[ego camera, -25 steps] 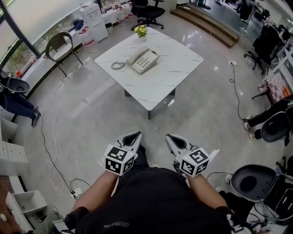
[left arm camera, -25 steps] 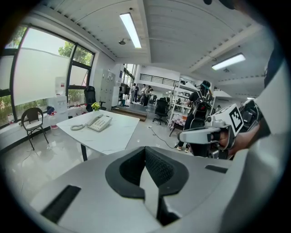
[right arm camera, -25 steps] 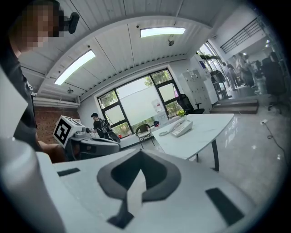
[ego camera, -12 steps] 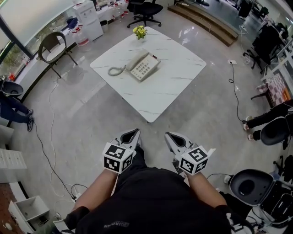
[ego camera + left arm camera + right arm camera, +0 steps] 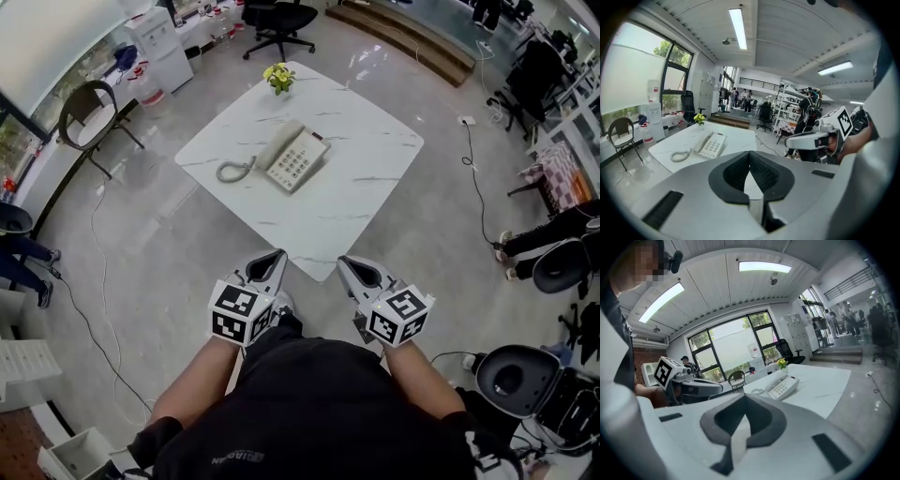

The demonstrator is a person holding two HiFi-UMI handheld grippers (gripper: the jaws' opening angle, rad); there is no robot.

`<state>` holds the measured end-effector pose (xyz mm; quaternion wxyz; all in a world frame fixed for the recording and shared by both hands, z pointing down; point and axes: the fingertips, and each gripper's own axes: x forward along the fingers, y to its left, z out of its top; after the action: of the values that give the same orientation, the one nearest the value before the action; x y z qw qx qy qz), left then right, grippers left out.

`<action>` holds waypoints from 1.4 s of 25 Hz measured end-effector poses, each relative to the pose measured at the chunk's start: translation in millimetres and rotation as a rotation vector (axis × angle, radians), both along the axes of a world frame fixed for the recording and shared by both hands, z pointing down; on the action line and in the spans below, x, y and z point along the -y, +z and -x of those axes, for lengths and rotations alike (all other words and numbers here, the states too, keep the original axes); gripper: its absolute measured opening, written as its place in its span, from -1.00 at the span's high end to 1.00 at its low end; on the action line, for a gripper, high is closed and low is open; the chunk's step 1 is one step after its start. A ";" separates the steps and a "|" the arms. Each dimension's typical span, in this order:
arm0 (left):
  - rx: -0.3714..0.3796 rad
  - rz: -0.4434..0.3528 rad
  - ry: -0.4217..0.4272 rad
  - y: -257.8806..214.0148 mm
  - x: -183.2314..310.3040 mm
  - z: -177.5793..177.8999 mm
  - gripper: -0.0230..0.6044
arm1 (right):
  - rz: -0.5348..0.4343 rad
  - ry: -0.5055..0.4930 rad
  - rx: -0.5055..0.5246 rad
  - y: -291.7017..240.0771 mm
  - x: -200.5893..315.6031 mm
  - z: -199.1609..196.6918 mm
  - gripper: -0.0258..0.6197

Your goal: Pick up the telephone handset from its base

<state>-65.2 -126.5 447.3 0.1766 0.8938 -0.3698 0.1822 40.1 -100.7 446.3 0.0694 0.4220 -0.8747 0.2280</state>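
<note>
A cream telephone (image 5: pixel 297 157) sits on a white marble table (image 5: pixel 367 141), and its handset (image 5: pixel 278 145) rests on the left side of the base. A coiled cord (image 5: pixel 232 171) lies to its left. Both grippers are held side by side near the table's front corner, well short of the phone. My left gripper (image 5: pixel 273 261) is shut with nothing in it, and my right gripper (image 5: pixel 352 267) is likewise shut and empty. The left gripper view shows the telephone (image 5: pixel 710 145) beyond the closed left gripper (image 5: pixel 750 156). In the right gripper view the telephone (image 5: pixel 782 386) lies far past the right gripper (image 5: pixel 744 400).
A small pot of yellow flowers (image 5: pixel 277 77) stands at the table's far corner. A brown chair (image 5: pixel 86 109) is at the left, an office chair (image 5: pixel 276 17) behind the table. A grey stool (image 5: pixel 514 377) sits at the right, and cables (image 5: pixel 95 309) trail on the floor.
The table and phone have come closer in the head view. Both grippers have travelled forward together toward the table's front corner and stay shut.
</note>
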 end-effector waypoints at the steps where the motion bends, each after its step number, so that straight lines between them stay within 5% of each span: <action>1: -0.003 -0.002 0.007 -1.6 10.3 3.4 0.92 | 0.001 0.007 -0.005 -0.5 8.6 3.2 0.92; 19: 0.005 0.015 0.121 20.2 121.1 38.9 0.92 | 0.015 0.125 -0.030 8.2 113.1 29.9 0.92; 35: -0.046 -0.018 -0.007 6.1 157.5 13.8 0.92 | -0.020 0.003 -0.044 -1.7 161.3 2.8 0.92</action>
<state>-79.1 -284.0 453.3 0.1775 0.8980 -0.3705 0.1575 37.3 -262.1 444.6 0.0841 0.4288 -0.8746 0.2101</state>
